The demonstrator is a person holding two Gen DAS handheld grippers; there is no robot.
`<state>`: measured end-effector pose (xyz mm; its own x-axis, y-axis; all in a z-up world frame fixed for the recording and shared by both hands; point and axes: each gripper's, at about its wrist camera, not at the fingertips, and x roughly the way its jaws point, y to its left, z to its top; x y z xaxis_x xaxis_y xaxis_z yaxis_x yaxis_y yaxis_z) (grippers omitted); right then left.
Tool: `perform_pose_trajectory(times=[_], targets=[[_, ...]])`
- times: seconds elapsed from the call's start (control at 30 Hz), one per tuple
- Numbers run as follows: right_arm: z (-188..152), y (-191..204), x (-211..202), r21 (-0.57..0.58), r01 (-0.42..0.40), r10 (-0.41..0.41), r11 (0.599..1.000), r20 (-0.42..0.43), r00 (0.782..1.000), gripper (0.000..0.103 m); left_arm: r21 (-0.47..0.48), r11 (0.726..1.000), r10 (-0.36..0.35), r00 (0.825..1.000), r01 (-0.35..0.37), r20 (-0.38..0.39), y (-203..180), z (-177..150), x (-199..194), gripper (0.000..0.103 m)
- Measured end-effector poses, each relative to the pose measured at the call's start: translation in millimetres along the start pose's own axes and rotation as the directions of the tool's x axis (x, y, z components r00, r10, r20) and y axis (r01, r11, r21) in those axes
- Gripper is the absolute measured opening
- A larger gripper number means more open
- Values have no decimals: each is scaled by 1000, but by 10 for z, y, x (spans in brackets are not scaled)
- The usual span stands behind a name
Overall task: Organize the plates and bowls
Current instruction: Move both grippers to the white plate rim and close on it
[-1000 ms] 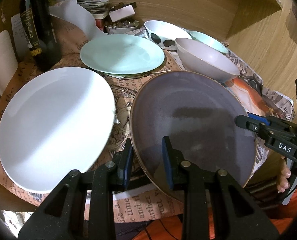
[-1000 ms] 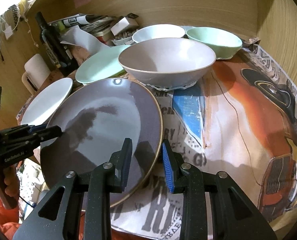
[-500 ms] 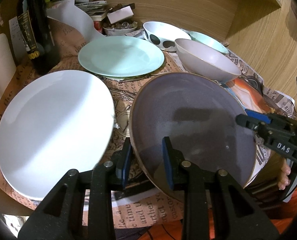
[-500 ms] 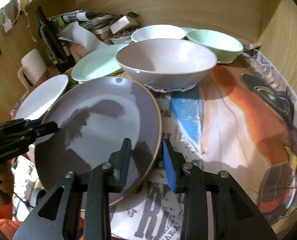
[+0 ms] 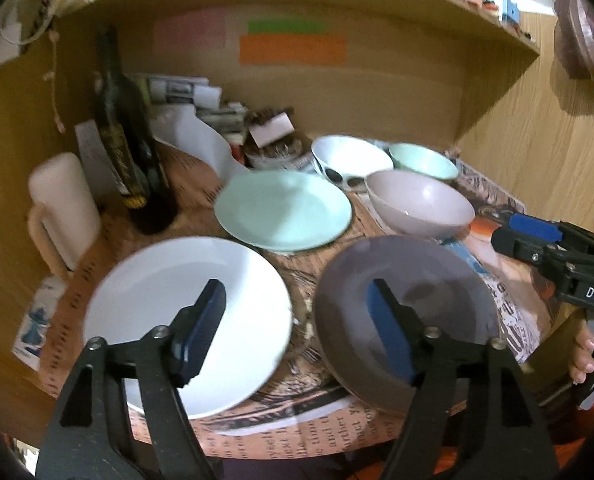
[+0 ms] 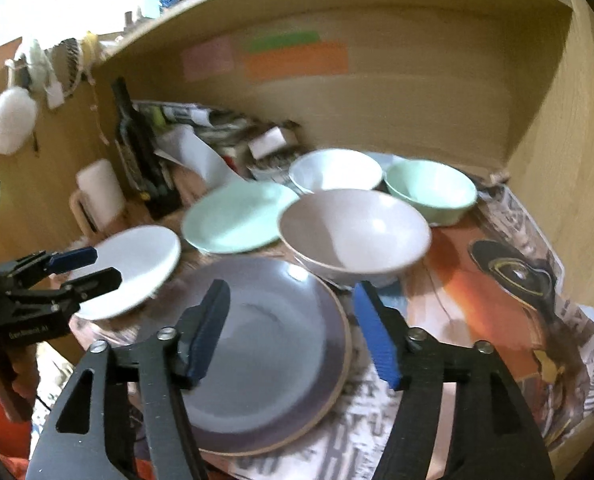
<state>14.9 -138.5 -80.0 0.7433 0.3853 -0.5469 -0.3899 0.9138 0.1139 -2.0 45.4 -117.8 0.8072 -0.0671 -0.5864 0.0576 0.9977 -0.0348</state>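
Left gripper [image 5: 295, 322], right gripper [image 6: 293, 320]: fingers spread, empty.

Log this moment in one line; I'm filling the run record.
left claw: open, empty | right claw: open, empty | grey plate: flat on table | white plate: beside it

Motion blur softening both views, white plate [image 5: 185, 312] partly behind the left hand-held gripper [image 5: 293, 320] finger, white bowl [image 6: 335, 170] half hidden by the grey bowl [image 6: 355, 230], clutter pile [image 6: 233, 132] at back too smeared to identify, bottle [image 5: 131, 152] label unreadable

A dark bottle [image 5: 133, 148] stands beside a white mug [image 5: 67, 208] (handled).
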Motion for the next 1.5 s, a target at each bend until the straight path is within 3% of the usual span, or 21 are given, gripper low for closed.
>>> perform_pose_trajectory(times=[0.37, 0.97, 1.03, 1.23, 1.5], targets=[[83, 411, 277, -13, -91, 90, 996, -36, 995, 67, -41, 995, 89, 996, -88, 27, 496, -22, -153, 89], [75, 1046, 977, -23, -139, 132, 990, -201, 971, 67, -132, 980, 140, 986, -150, -87, 1463, -251, 132, 89], [61, 1096, 1056, -22, -140, 132, 990, -227, 965, 61, -140, 979, 134, 987, -146, -91, 1526, -271, 167, 88], [57, 1201, 1261, -39, -120, 103, 992, -297, 949, 39, -143, 984, 90, 990, -106, -112, 1656, -280, 259, 69], [73, 1272, 1489, -48, -79, 56, 996, -361, 931, 30, -151, 987, 37, 990, -58, -139, 1770, -283, 358, 46]])
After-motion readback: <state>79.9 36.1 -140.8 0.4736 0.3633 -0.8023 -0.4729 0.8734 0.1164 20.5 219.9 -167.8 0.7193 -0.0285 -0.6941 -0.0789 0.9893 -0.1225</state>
